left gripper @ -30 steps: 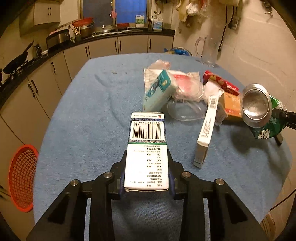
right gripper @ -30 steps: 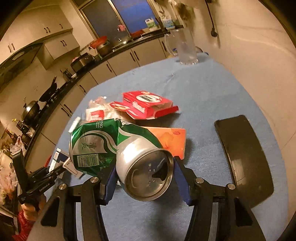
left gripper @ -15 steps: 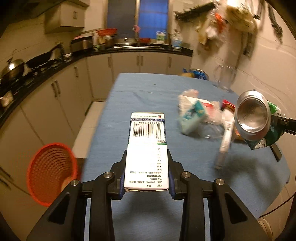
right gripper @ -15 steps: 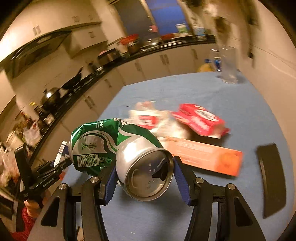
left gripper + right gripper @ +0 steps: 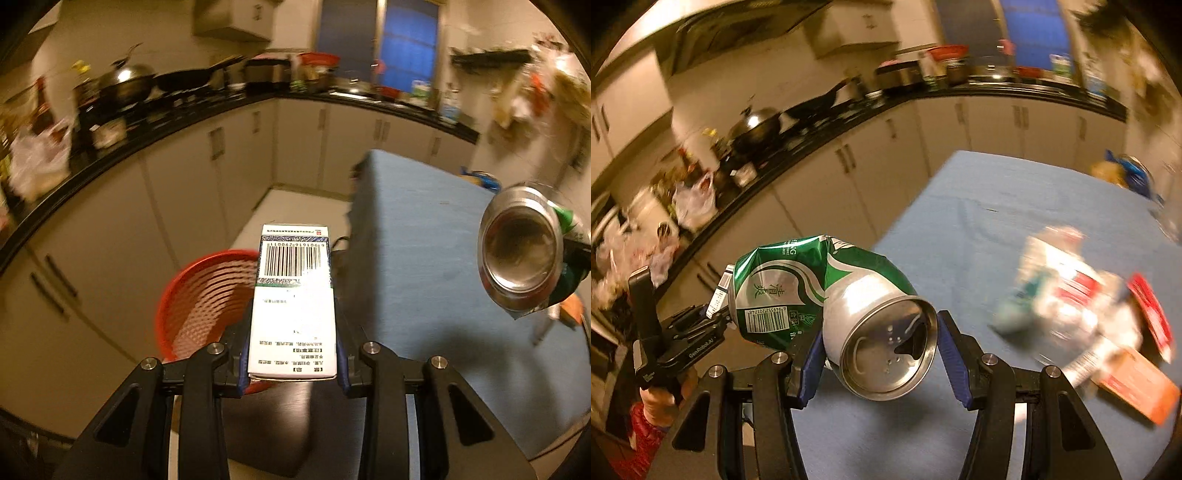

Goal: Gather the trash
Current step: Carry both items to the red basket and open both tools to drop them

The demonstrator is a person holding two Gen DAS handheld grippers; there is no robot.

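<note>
My left gripper [image 5: 292, 363] is shut on a white carton with a barcode [image 5: 293, 302], held off the table's left edge and above a red mesh basket [image 5: 199, 306] on the floor. My right gripper [image 5: 879, 354] is shut on a crushed green beer can [image 5: 827, 295], held over the blue table [image 5: 960, 236]. The can also shows at the right of the left wrist view [image 5: 524, 254]. The left gripper and its carton show small at the left of the right wrist view [image 5: 713, 314].
More trash lies blurred on the table at the right: a teal and white packet [image 5: 1027, 295], red wrappers [image 5: 1148, 314] and an orange box [image 5: 1141, 387]. Kitchen cabinets [image 5: 184, 192] and a cluttered counter [image 5: 147, 99] run along the left and back.
Both grippers have swung left with their loads. The carton has gone from over the table to over the red basket. The trash pile has slid to the right of both views.
</note>
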